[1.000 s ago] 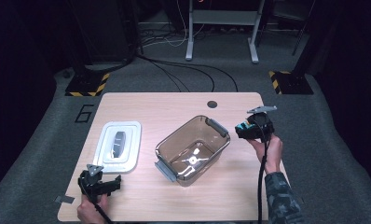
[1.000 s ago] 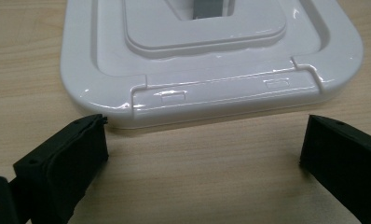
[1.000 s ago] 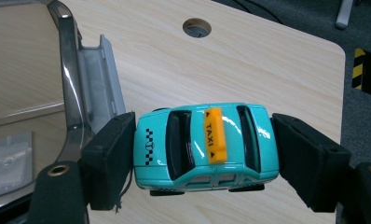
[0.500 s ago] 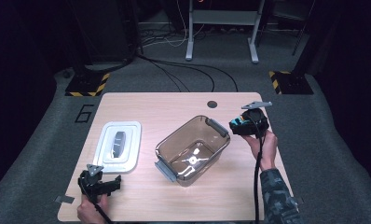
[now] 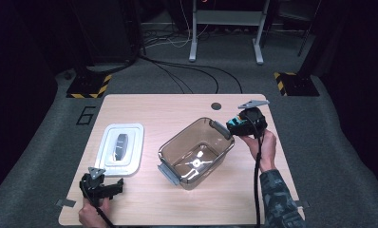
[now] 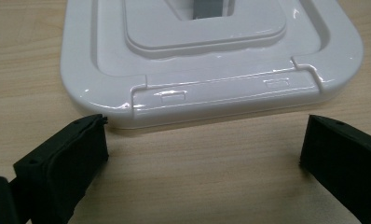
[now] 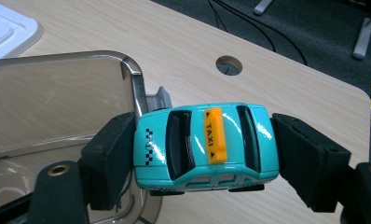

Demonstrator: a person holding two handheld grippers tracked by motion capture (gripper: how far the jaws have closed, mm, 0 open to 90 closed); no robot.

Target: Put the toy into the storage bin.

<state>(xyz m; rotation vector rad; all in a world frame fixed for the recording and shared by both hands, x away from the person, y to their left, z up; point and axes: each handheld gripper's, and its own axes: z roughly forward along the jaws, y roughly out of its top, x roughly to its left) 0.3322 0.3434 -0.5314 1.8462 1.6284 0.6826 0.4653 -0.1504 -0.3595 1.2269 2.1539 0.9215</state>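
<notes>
Since the earlier frames the right gripper (image 5: 236,125) has come leftward and a little up, from beside the far right corner of the table (image 5: 144,107) to the near-right end of the tub (image 5: 196,152); the left gripper (image 5: 104,187) has kept its place by the near left edge.

The right gripper is clamped on a taxi (image 7: 206,144), a teal toy car with an orange roof sign; one black jaw presses its nose and the other its tail, so the car lies crosswise between them, roof towards the camera; in the high view it shows as a small teal patch (image 5: 235,124) at the gripper's tip, just beside the tub's grey handle (image 5: 223,128), and it seems to hang above the rim rather than touch it, though the view is too coarse to be sure.

The tub is clear brown plastic, set at an angle mid-table, with nothing inside; its corner and handle (image 7: 156,99) sit right behind the taxi in the right gripper view.

The left gripper stands wide open with nothing between its jaws; it rests low on the table, pointing at the near edge of the white lid (image 6: 211,60), which lies flat to the left of the tub (image 5: 121,148), apart from it; one jaw is just short of the lid's rim.
</notes>
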